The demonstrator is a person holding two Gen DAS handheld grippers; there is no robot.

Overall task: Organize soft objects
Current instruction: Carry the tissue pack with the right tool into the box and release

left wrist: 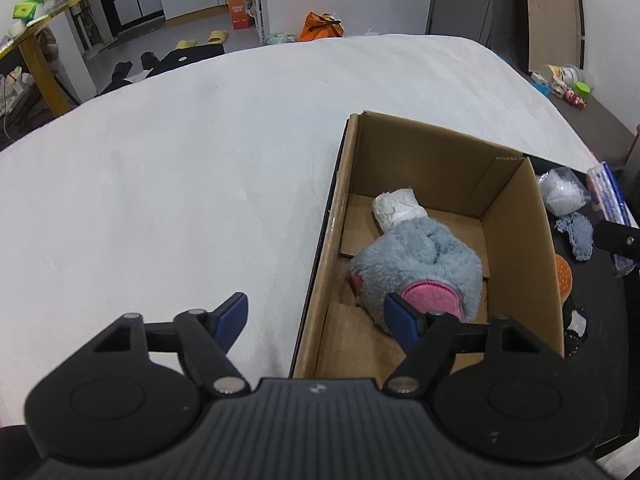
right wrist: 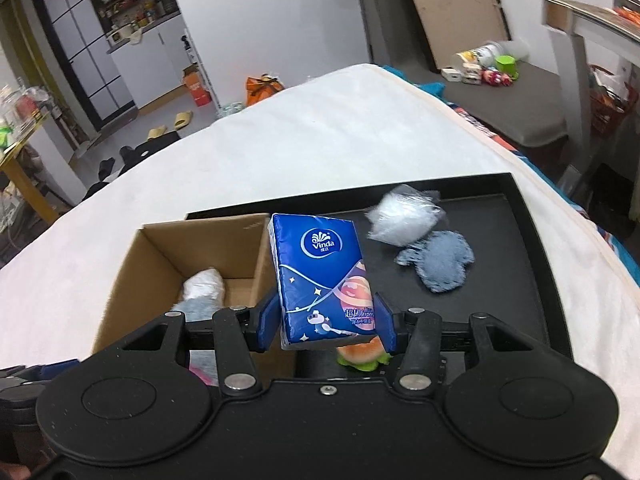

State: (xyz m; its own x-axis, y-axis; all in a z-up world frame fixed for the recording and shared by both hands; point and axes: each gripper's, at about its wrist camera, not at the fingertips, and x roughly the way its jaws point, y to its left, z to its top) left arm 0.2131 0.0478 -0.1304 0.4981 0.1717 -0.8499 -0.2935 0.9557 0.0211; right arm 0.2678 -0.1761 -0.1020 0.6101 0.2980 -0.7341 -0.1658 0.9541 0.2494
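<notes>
A cardboard box [left wrist: 516, 240] sits on the white bed, holding a grey and pink plush toy [left wrist: 420, 264] and a white wrapped bundle [left wrist: 396, 206]. My left gripper [left wrist: 316, 316] is open and empty, straddling the box's near left wall. My right gripper [right wrist: 326, 320] is shut on a blue Vinda tissue pack [right wrist: 320, 276], held above the black tray [right wrist: 500, 280] beside the box [right wrist: 160, 256]. On the tray lie a clear plastic bag [right wrist: 404, 220], a blue-grey cloth [right wrist: 440, 260] and an orange and green soft toy [right wrist: 360, 354].
The white bed [left wrist: 180, 180] spreads left and behind the box. A grey bench with small toys [right wrist: 500, 72] stands at the right. Slippers, bags and a yellow table [left wrist: 36, 48] are on the floor beyond the bed.
</notes>
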